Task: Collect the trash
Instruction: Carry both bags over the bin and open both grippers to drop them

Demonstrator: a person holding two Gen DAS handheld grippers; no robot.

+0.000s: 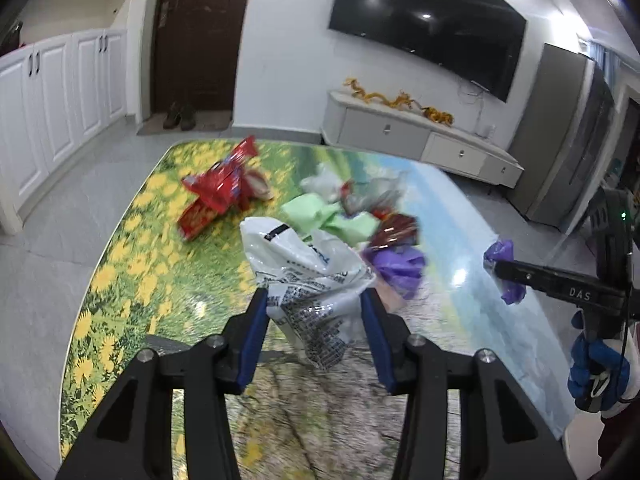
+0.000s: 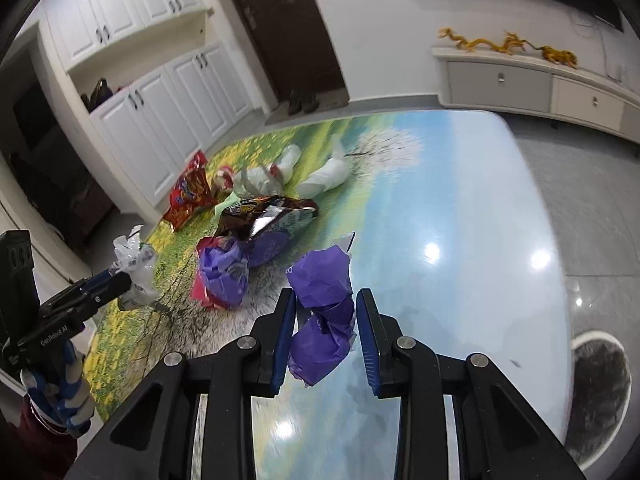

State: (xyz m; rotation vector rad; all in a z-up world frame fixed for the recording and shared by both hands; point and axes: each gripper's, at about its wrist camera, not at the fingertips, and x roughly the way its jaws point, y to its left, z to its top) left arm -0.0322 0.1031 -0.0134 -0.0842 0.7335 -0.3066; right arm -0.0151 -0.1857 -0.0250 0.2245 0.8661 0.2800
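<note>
Most rubbish is uncollected on the surface (image 1: pixel 120 248): beyond the purple bag (image 1: pixel 400 268) lie a red box (image 1: pixel 216 200) and green paper (image 1: pixel 332 216). Left tool (image 1: pixel 316 300) clamps a white plastic bag (image 1: pixel 304 276) beside it; right tool (image 2: pixel 326 312) clamps a purple wrapper (image 2: pixel 320 312) nearer the viewer.

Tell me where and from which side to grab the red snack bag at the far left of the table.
Take the red snack bag by its raised, crinkled upper end, coming in from the near side above the table. That end sticks up off the surface, giving the tongs an edge to pinch; the lower part lies flat. Both tongs look occupied now.
</note>
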